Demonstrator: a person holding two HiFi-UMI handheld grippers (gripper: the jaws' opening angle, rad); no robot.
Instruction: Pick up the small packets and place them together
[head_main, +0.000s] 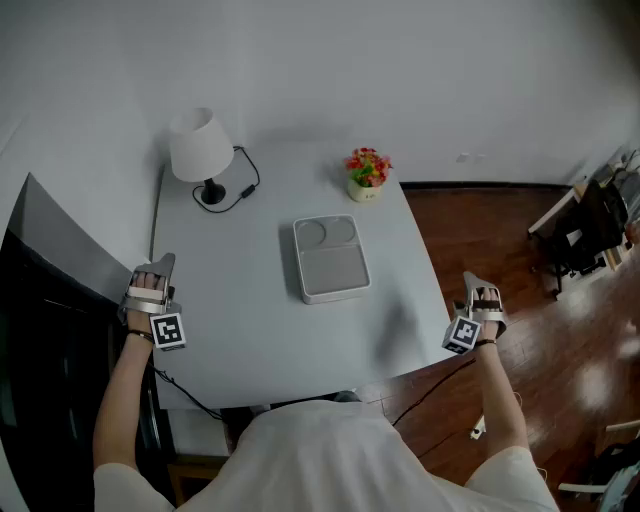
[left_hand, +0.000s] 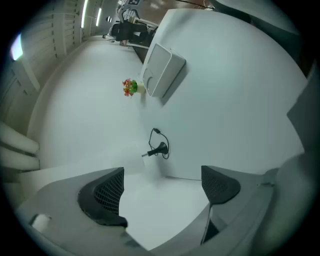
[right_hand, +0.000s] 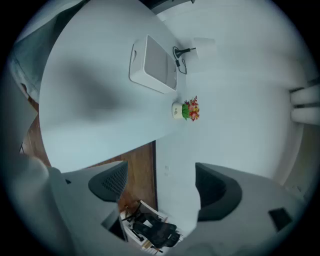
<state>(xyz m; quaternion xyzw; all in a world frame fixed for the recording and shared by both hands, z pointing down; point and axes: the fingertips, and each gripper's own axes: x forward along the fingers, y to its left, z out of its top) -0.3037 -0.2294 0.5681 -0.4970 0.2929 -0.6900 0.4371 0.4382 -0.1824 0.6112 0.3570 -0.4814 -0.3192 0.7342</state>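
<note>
The left gripper (left_hand: 162, 192) is released, its 2 jaws apart with only bare table (head_main: 240, 310) between them, at the table's left edge. The right gripper (right_hand: 162, 187), likewise spread and empty, hangs just past the right edge over the wood floor (head_main: 520, 240). Farther back sits 1 white tray (head_main: 330, 258), with the lamp (head_main: 202, 150) and flower pot (head_main: 366, 172) beyond it. I cannot make out the small packets.
</note>
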